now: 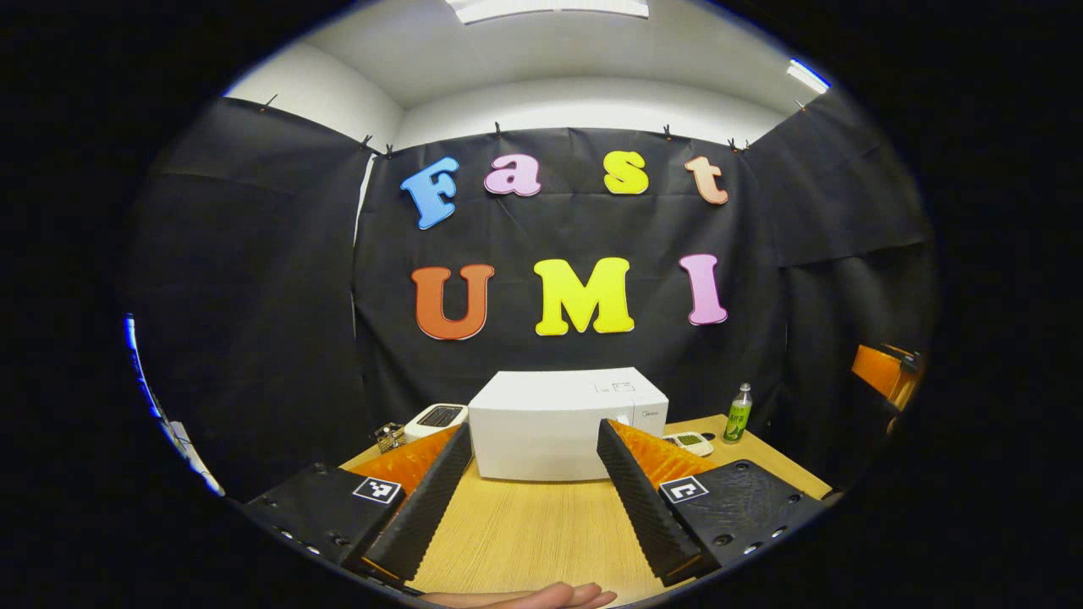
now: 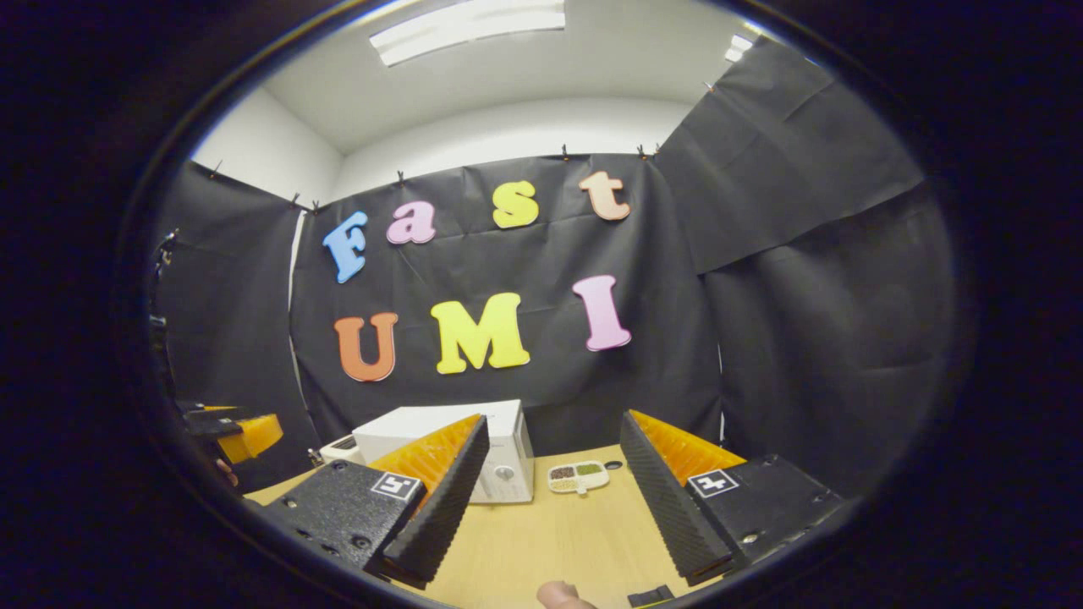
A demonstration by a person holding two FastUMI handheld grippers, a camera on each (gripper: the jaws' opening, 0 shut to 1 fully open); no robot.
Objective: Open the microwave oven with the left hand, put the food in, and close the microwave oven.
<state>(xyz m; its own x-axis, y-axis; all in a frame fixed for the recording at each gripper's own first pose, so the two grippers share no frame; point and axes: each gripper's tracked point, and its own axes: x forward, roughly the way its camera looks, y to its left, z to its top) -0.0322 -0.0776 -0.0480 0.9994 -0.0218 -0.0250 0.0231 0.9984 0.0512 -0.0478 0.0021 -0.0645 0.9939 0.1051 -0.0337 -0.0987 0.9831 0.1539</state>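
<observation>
the white microwave oven (image 1: 558, 423) sits shut at the back of the wooden counter (image 1: 525, 533), a small food tray (image 2: 578, 476) just to its right, while the left tongs (image 1: 533, 499) and right tongs (image 2: 554, 507) hover spread wide, holding nothing.

Toaster (image 1: 436, 417) left on wooden table (image 1: 525, 533); green bottle (image 1: 738, 413) near right back corner.

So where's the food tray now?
In the right gripper view the food tray sits on the table, just right of the microwave.
</observation>
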